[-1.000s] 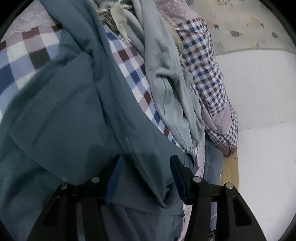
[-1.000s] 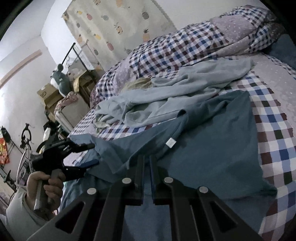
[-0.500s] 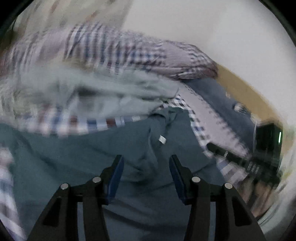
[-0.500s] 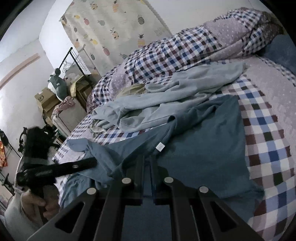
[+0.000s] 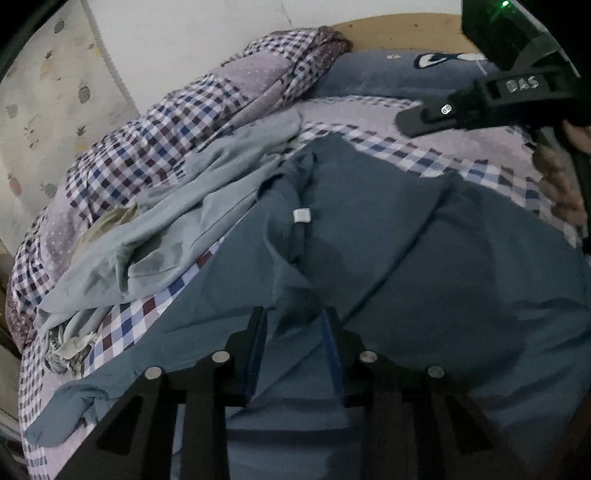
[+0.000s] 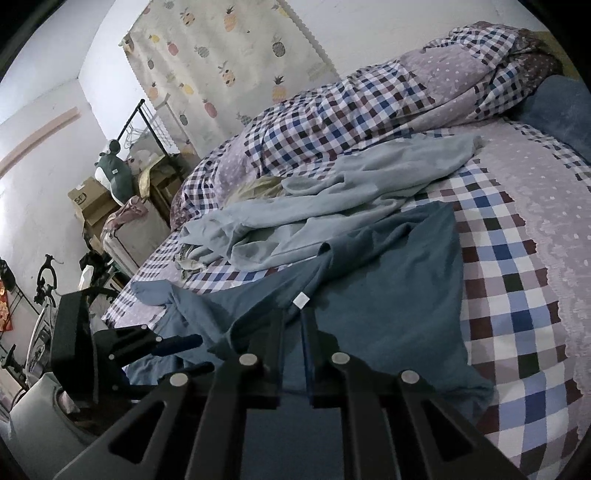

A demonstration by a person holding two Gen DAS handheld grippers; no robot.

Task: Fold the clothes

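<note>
A dark teal shirt (image 5: 406, 258) (image 6: 388, 295) lies spread on the bed with its white neck label (image 5: 302, 215) (image 6: 302, 300) facing up. My left gripper (image 5: 293, 332) is open low over the shirt's near part, and teal fabric shows between its fingers. The right wrist view has this left gripper (image 6: 188, 352) at the shirt's left edge, near a sleeve. My right gripper (image 6: 293, 325) is shut, just short of the label. From the left wrist view the right gripper (image 5: 402, 123) hangs in the air with no cloth on its tip.
A pale grey-blue garment (image 5: 184, 229) (image 6: 332, 206) lies crumpled beyond the shirt. Behind it a checked duvet (image 5: 166, 147) (image 6: 351, 122) is bunched along the wall. A blue pillow (image 5: 388, 74) rests at the wooden headboard (image 5: 406, 29). Boxes (image 6: 88, 195) crowd the floor left of the bed.
The left gripper swung round from looking along the bed's side to facing the headboard, and its fingers have drawn closer together. The right gripper edged nearer the label, still shut.
</note>
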